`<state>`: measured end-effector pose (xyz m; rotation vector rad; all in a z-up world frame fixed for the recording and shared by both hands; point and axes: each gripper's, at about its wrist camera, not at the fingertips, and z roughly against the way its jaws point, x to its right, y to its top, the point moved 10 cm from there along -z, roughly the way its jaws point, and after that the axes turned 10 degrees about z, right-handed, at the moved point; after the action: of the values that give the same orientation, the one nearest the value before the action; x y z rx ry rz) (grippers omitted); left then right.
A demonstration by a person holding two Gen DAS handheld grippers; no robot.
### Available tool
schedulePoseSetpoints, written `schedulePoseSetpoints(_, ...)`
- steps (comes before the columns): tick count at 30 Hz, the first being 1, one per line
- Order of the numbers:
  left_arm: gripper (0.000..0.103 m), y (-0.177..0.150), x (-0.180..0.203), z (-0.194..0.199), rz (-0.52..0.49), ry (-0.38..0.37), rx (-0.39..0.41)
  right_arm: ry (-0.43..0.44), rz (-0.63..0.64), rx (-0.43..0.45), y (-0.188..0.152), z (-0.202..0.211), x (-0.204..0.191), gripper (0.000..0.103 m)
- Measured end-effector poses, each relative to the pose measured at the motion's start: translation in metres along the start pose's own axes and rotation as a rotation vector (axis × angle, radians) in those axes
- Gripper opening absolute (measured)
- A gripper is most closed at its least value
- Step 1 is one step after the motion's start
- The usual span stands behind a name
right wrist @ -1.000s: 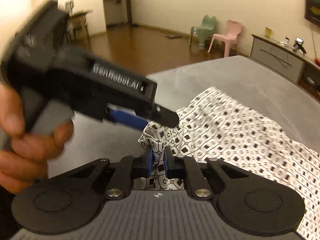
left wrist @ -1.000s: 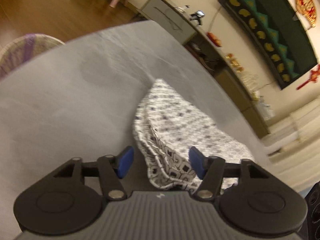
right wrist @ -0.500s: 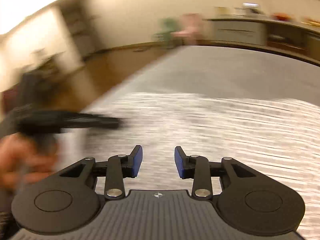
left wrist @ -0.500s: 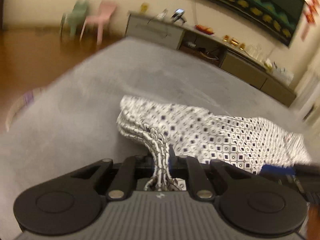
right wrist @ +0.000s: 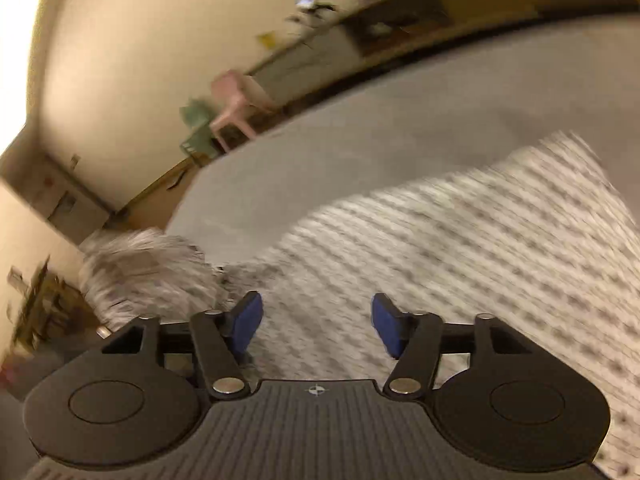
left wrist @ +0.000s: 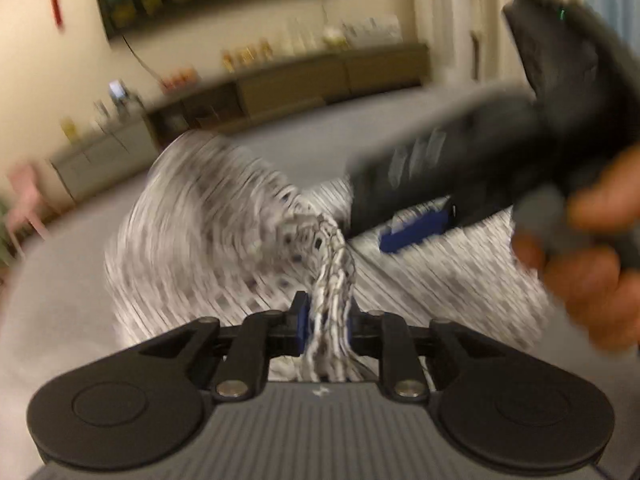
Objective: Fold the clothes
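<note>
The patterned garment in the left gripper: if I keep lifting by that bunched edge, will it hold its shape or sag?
Probably sag. The patterned garment is gathered into a thin rope-like bunch between the left gripper pads, so it looks soft and floppy. It likely weighs little, as one pinch carries it. The right gripper is open, so nothing supports the other side.

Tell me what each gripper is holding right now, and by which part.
The left gripper pinches a bunched edge of the patterned garment. The right gripper holds nothing; its jaws have just been opening above the cloth.
</note>
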<state>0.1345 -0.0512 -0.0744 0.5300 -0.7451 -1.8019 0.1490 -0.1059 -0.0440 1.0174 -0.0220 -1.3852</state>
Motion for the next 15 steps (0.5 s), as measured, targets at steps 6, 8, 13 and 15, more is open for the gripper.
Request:
schedulePoseSetpoints(6,0.028,-0.040,-0.021,0.022,0.133,-0.068,-0.040,0.111,-0.063,-0.008,-0.032,0.013,0.024,0.079)
schedulePoseSetpoints(8,0.032,-0.048,-0.029,0.028,0.171,-0.096,-0.059,0.144,-0.076,-0.002,-0.031,0.013,0.019,0.084)
schedulePoseSetpoints(13,0.036,-0.050,-0.012,0.026,0.181,-0.154,-0.068,0.182,-0.049,-0.045,-0.025,-0.006,-0.004,0.086)
schedulePoseSetpoints(15,0.036,-0.048,0.001,0.026,0.141,-0.158,-0.056,0.174,-0.028,-0.070,-0.021,-0.017,-0.012,0.086)
